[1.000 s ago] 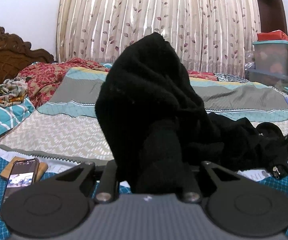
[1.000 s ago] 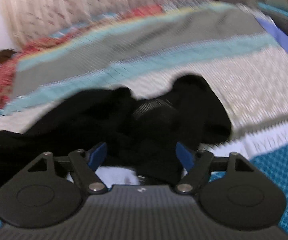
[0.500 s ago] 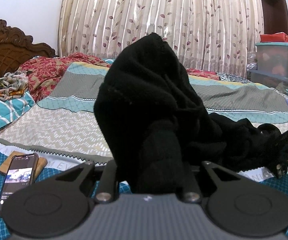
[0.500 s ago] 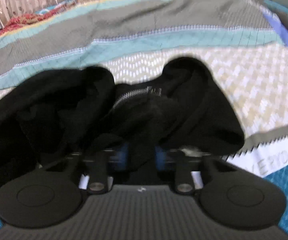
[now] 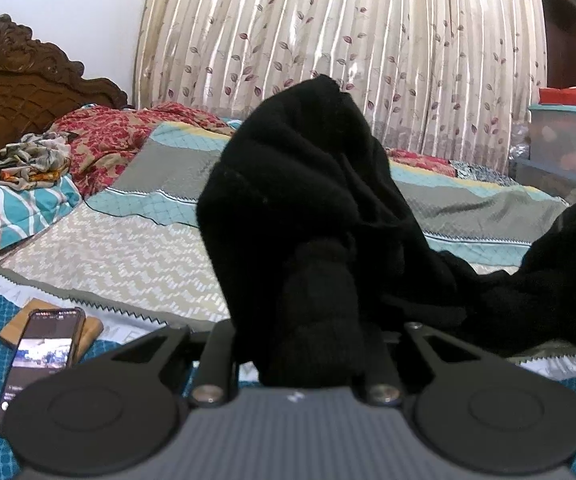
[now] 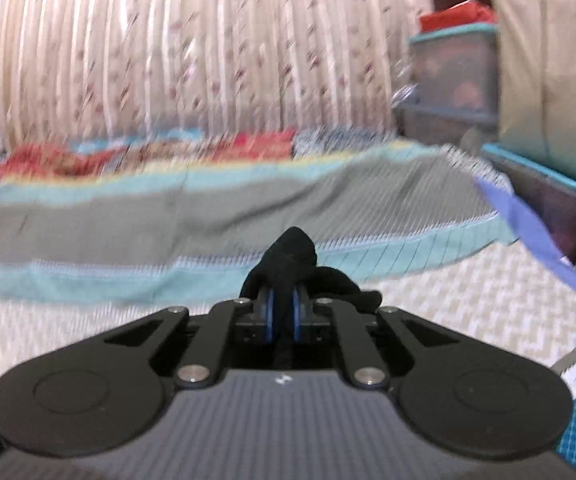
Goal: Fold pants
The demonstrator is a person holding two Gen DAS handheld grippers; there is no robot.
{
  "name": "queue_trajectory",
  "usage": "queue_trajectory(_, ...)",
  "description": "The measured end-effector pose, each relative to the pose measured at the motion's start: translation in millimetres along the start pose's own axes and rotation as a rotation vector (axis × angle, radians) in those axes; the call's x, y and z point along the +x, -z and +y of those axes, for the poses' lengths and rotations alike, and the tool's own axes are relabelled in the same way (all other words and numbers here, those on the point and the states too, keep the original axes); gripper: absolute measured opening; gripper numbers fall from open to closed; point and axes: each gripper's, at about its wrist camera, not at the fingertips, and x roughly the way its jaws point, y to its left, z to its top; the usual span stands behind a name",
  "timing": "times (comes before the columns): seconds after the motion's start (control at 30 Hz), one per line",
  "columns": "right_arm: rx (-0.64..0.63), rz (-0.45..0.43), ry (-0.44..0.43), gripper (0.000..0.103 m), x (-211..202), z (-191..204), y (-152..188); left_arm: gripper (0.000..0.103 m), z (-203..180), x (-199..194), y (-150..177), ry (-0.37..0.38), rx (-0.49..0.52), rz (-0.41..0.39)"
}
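1. Since the earlier frames, the right claw [image 6: 283, 312] has just been closing: its blue pads [image 6: 271, 312], formerly spread either side of the black pants [image 5: 308, 208], now pinch a small tuft of that cloth. Its view has swung up from the bedspread to the curtain [image 6: 192, 48], and in the left view the cloth at 3 o'clock now rises off the bed.
2. Left claw [image 5: 312, 344]: unchanged, pressed together on a thick bunch of the pants, which drapes over it and hides its tips.
3. Location of the pants: gathered in one heap, held at two places, with the middle sagging onto the patterned bedspread [image 5: 128, 256] at 4 o'clock in the left view.
4. Progress, by judgement: early. Both holds are taken; no flat spread, crease or fold is visible. Shaking out, laying flat and every fold remain.
5. Count: one pair of pants; two claws; one phone [image 5: 44, 352] at 8 o'clock, lying on one brown pad [image 5: 12, 330]; two stacked storage bins [image 6: 454, 70] at 2 o'clock in the right view.
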Motion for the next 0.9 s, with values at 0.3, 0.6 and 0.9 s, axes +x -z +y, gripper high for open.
queue_trajectory(0.3, 0.124, -0.130, 0.057, 0.011, -29, -41, -31, 0.016, 3, -15, -13, -0.003, -0.021, -0.037)
queue_trajectory(0.6, 0.242, -0.074, 0.186, 0.012, -41, -97, -17, 0.016, 11, -27, -13, -0.015, -0.047, -0.018)
queue_trajectory(0.9, 0.381, 0.178, 0.377, 0.062, -17, -135, 52, 0.016, 13, -37, -7, -0.015, -0.042, 0.009)
